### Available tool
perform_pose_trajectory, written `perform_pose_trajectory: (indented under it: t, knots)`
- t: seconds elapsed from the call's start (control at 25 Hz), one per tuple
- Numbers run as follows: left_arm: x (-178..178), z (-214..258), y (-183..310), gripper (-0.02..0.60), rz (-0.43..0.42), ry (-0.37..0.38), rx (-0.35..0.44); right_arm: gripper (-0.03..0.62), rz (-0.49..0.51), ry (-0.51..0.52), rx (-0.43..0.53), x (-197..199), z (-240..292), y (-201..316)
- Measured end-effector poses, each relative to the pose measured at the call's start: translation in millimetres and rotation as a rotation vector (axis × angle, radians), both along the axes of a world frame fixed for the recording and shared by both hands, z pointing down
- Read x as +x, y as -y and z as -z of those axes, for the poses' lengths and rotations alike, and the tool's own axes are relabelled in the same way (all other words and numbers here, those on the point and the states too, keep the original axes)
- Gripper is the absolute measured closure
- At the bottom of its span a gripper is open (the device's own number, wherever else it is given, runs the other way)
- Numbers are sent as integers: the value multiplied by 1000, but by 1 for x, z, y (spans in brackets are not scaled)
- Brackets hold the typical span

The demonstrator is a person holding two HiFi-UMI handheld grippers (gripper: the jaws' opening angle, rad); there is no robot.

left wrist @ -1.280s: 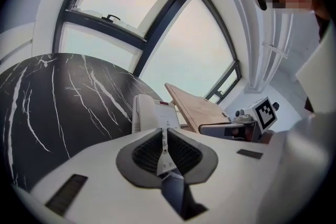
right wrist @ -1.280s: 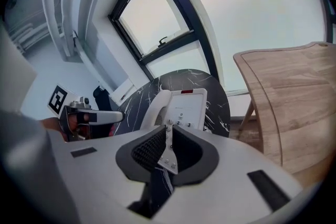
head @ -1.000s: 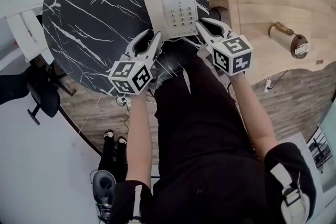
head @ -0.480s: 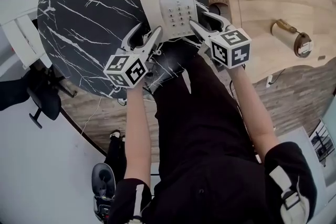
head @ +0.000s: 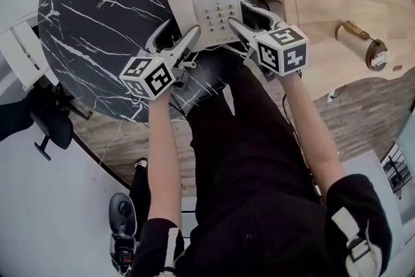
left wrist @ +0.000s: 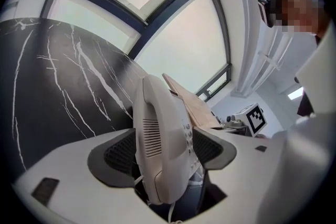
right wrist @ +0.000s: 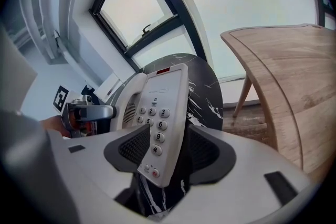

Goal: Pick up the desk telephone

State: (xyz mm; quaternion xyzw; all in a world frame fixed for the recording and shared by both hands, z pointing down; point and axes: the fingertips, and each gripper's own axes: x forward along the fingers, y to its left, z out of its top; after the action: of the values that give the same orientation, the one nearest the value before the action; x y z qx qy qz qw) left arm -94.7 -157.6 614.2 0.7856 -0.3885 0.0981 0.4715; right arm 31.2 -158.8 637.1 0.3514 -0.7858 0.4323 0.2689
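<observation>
Both forearms reach forward, tilted down. The left gripper (head: pixel 179 36), at the telephone's (head: pixel 204 3) 7 o'clock corner, and the right gripper (head: pixel 244 15), at 4 o'clock, have just opened wide. Each straddles its corner without squeezing. The telephone lies on the table's (head: pixel 97 10) 3 o'clock side.

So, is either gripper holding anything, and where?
Nothing: left gripper and right gripper have just been opening; jaws straddle the desk telephone at its near corners, unclamped.

- round black marble table (head: pixel 97 23) with white veins, right in front of me
- pale wooden desk (head: pixel 324 3) on my right, plank floor (head: pixel 366 113) below
- big dark-framed windows (left wrist: pixel 178 50), loads of daylight
</observation>
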Motion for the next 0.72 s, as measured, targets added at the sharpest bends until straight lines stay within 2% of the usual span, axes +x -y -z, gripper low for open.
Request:
perform_pose_trajectory:
  t: [0.56,0.72]
  knots:
    - [7,-12,4,244,-42,-49,-26,376,52,24,-10,-8,-8,11]
    - [6,-14,5,225,-50,-61,-31,385,64,47,-26,-10,-8,12]
